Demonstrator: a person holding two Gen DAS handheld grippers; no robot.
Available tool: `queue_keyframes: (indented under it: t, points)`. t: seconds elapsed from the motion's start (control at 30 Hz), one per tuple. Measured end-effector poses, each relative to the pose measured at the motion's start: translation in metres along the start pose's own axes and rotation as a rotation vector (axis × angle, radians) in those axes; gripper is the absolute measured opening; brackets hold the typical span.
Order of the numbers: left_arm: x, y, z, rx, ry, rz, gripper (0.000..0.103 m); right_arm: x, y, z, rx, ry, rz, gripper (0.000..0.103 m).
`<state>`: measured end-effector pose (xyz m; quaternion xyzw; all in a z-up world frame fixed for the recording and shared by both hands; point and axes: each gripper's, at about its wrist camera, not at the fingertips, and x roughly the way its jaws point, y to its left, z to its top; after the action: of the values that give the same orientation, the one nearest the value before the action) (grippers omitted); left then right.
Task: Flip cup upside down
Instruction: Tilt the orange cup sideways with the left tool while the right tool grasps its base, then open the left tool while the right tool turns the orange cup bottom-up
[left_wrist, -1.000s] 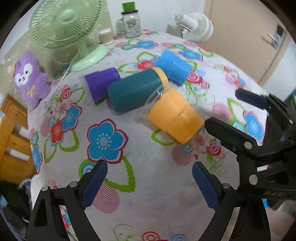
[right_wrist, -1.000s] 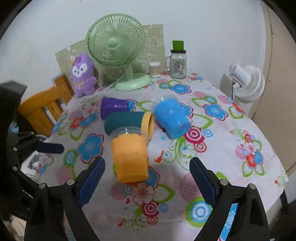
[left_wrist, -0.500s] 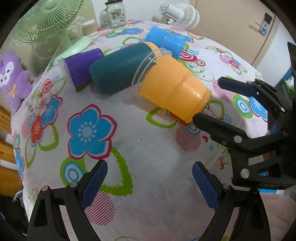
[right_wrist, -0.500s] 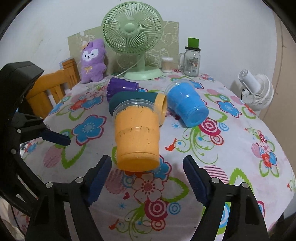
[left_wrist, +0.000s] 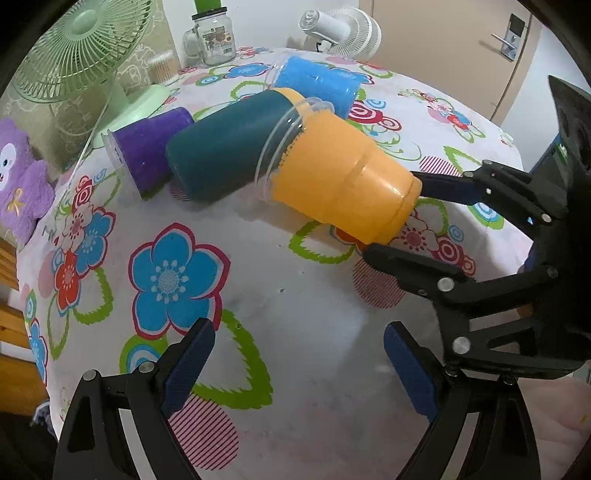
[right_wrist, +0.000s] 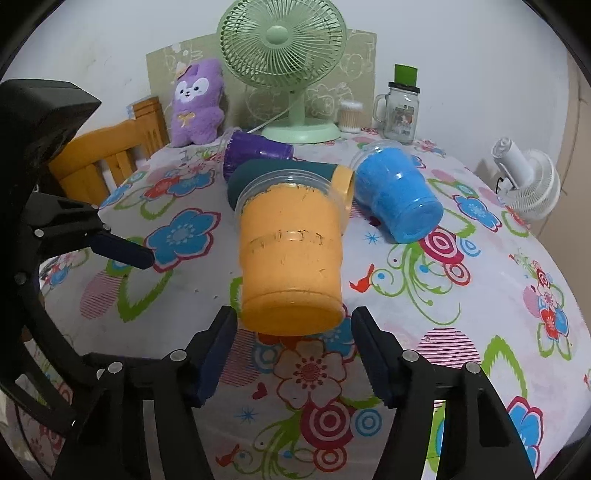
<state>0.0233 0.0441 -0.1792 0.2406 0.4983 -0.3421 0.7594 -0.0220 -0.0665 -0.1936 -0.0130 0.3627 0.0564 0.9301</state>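
An orange cup (right_wrist: 290, 254) lies on its side on the flowered tablecloth, its base toward my right gripper. My right gripper (right_wrist: 291, 347) is open, its two fingers just at either side of the cup's base without touching. In the left wrist view the orange cup (left_wrist: 340, 177) lies ahead to the right, with the right gripper's fingers (left_wrist: 406, 262) around its base. My left gripper (left_wrist: 295, 365) is open and empty over bare cloth, well short of the cup. The left gripper (right_wrist: 122, 251) also shows at the left of the right wrist view.
A teal cup (left_wrist: 221, 151), a purple cup (left_wrist: 147, 147) and a blue cup (left_wrist: 317, 85) lie on their sides behind the orange one. A green fan (right_wrist: 284, 70), a glass jar (right_wrist: 400, 110), a purple plush toy (right_wrist: 197, 103), a white fan (right_wrist: 528, 184) and a wooden chair (right_wrist: 110, 155) stand further back.
Both grippers have moved closer to the cups. My right gripper's fingers have narrowed and now flank the orange cup's base. The cups have not moved.
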Motion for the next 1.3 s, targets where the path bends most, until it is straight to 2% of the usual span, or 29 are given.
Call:
queue_keyframes:
  t: [0.1,0.17,0.47,0.77,0.93,1.1,1.3]
  points:
    - [0.001,0.001,-0.002,-0.001,0.001,0.007,0.094,-0.001,-0.001,0.000,0.005,-0.006,0.003,0.067]
    - [0.001,0.000,-0.003,0.001,0.000,0.013,0.094,0.001,-0.001,0.000,0.005,0.005,0.006,0.057]
    - [-0.005,0.000,-0.004,-0.012,-0.013,0.029,0.094,-0.003,0.001,-0.001,-0.002,-0.006,-0.008,0.057]
    - [-0.031,-0.005,0.003,-0.047,-0.018,0.018,0.094,-0.028,-0.004,0.013,0.017,0.053,0.001,0.056]
    - [-0.051,-0.008,0.010,-0.088,-0.021,0.007,0.094,-0.050,-0.010,0.032,0.022,0.118,0.001,0.056]
    - [-0.064,-0.013,0.018,-0.132,-0.044,0.019,0.094,-0.062,-0.022,0.053,0.013,0.225,0.014,0.056]
    - [-0.063,-0.011,0.024,-0.257,-0.050,0.039,0.094,-0.058,-0.034,0.071,-0.027,0.370,0.052,0.056]
